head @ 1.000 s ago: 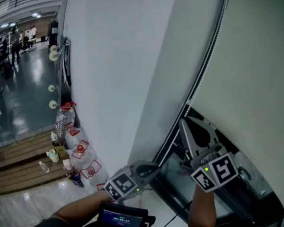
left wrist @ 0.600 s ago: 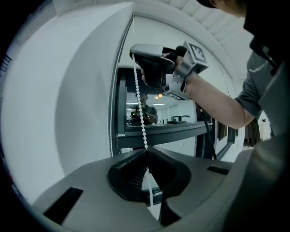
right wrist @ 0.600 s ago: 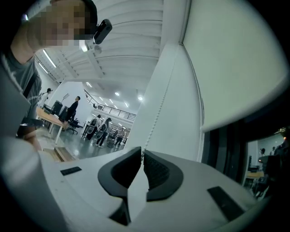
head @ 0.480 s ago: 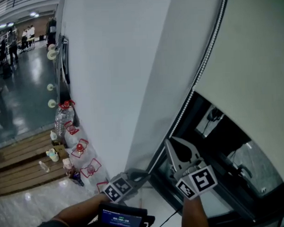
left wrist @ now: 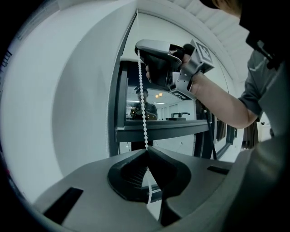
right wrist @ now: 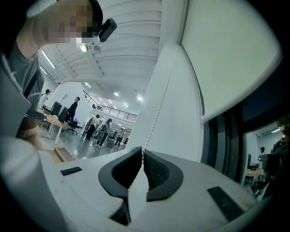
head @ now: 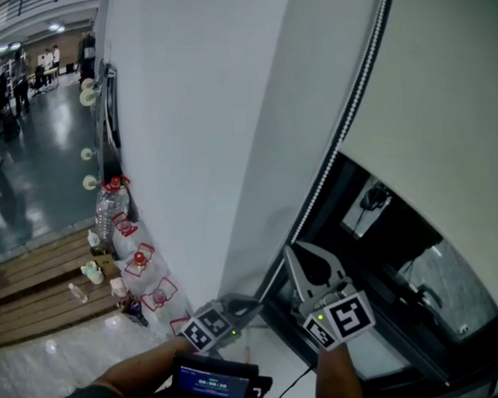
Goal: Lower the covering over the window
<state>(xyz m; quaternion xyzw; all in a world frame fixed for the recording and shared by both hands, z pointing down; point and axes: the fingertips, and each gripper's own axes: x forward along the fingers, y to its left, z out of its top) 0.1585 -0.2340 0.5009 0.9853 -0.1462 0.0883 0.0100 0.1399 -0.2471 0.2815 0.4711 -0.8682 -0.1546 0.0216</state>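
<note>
The left gripper (head: 254, 301), low at the frame's centre, is clenched on the bead chain (left wrist: 143, 108); the right gripper (head: 290, 251), just above it, has been closing its jaws and pinches the same chain; the blind (head: 441, 106) fills the upper right, its bottom edge above the dark window (head: 397, 246).

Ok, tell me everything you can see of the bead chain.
The bead chain is a string of small white round beads, plastic by the look. It runs straight beside the dark window frame and the pale blind. The left gripper pinches it at its jaw tips; higher up, the right gripper, whose jaws have just been closing, grips it too. It carries on below the left jaws.
</note>
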